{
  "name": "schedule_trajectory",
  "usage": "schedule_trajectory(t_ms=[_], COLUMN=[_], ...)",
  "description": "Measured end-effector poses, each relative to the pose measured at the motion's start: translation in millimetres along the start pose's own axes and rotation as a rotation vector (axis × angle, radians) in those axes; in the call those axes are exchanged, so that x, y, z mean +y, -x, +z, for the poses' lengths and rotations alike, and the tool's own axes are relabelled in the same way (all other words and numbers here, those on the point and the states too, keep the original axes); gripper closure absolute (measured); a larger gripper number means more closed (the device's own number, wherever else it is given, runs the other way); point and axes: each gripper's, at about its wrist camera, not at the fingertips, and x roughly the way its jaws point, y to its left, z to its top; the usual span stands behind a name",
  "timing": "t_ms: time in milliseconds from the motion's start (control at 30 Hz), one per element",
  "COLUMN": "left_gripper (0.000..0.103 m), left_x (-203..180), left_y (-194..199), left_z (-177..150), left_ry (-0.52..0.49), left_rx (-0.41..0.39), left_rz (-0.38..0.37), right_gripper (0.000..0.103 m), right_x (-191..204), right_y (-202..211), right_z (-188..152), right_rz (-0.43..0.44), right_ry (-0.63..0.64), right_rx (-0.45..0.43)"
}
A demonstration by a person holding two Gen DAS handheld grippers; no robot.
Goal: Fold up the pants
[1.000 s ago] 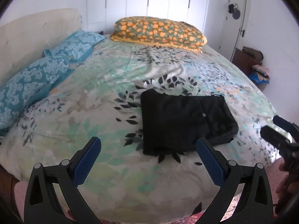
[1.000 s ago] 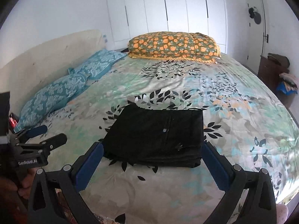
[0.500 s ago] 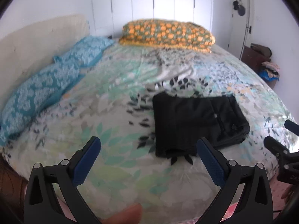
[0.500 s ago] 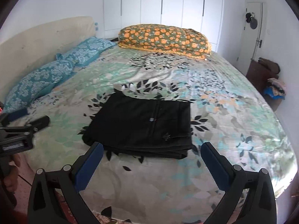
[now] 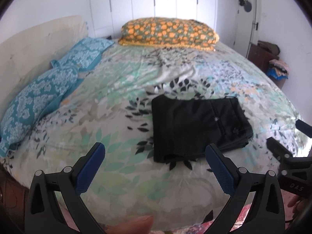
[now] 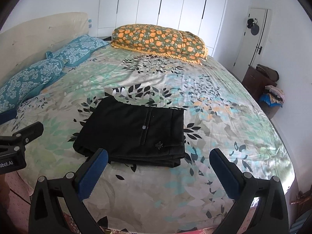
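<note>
I hold the left gripper (image 5: 155,152) with jaws wide and empty, short of the bed's near edge. The right gripper (image 6: 159,159) likewise has jaws wide, gripping nothing. One pair of black pants (image 6: 134,130) lies folded into a compact rectangle on the floral bed (image 6: 224,117), clear of both grippers. I count two teal pillows (image 6: 29,80) by the headboard and one orange floral pillow (image 6: 159,41) beyond.
</note>
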Motion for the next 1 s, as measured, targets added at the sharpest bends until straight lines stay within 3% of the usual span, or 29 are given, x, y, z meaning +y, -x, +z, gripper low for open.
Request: schedule_trajectory(t_ms=[233, 1000], left_gripper=[0.001, 0.001], left_x=[2, -14], left_y=[-12, -16], left_z=[-7, -13], left_ry=[0.011, -0.028], left_rx=[0.071, 0.105], left_rz=[-0.008, 0.002], right_gripper=[0.000, 0.000], right_x=[-2, -4], right_y=[-2, -3], right_z=[-3, -10], right_rz=[-0.007, -0.040], right_ry=[-0.003, -0.019], right_rx=[0.011, 0.086])
